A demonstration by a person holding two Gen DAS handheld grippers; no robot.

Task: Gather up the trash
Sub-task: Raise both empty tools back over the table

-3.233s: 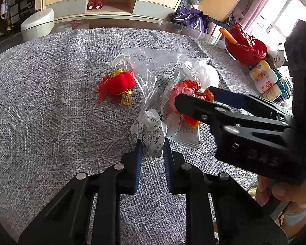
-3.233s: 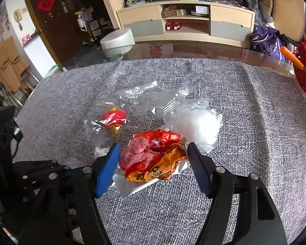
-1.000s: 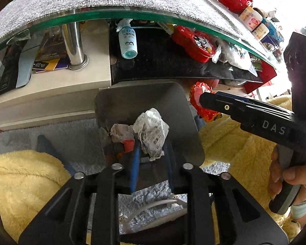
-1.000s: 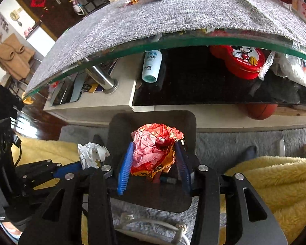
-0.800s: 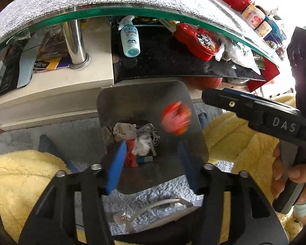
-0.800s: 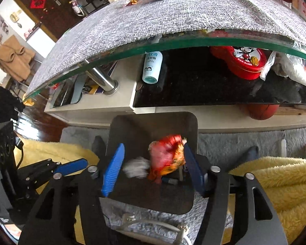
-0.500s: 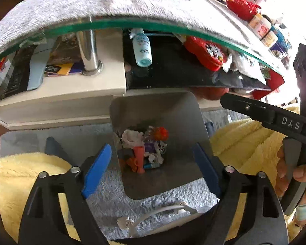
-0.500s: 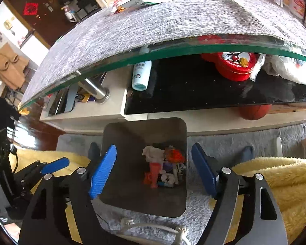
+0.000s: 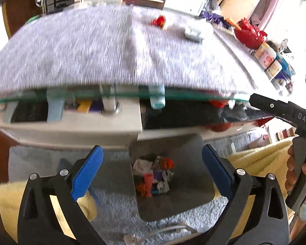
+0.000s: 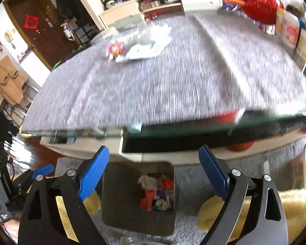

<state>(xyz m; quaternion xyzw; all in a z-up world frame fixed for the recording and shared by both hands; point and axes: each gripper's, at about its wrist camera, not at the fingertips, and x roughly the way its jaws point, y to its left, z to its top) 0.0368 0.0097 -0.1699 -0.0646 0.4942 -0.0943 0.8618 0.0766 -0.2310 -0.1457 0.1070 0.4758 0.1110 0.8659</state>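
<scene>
- Dark square-mouthed waste bin (image 9: 173, 143) standing on grey carpet (image 9: 116, 202) just in front of the glass-topped table (image 9: 132, 97); both views blurred by motion.
- Inside the bin, at its bottom: heap of crumpled white, red, orange and purple trash (image 9: 153, 175), seen again in the right wrist view (image 10: 157, 194).
- Above the bin, left gripper (image 9: 152, 173) with black arms and blue pads (image 9: 87, 169) spread wide, nothing between the jaws.
- Above the bin likewise, right gripper (image 10: 154, 173) with blue ribbed pads (image 10: 93, 175) set far apart, holding nothing.
- To the right of the bin in the left wrist view: body of the other black gripper with white lettering "DAS" (image 9: 304, 118), gripped by a hand (image 9: 297, 171).
- Beyond the bin, on the grey woven cloth (image 10: 163, 81) covering the table: small red ornament (image 10: 115, 50) touching a crinkled clear plastic wrapper (image 10: 149, 42).
- At the far right end of the table from the bin: red openwork basket (image 9: 248, 34) beside labelled jars (image 10: 291, 30), print too blurred to read.
- Beside the bin: yellow fleecy blanket (image 10: 295, 204).
</scene>
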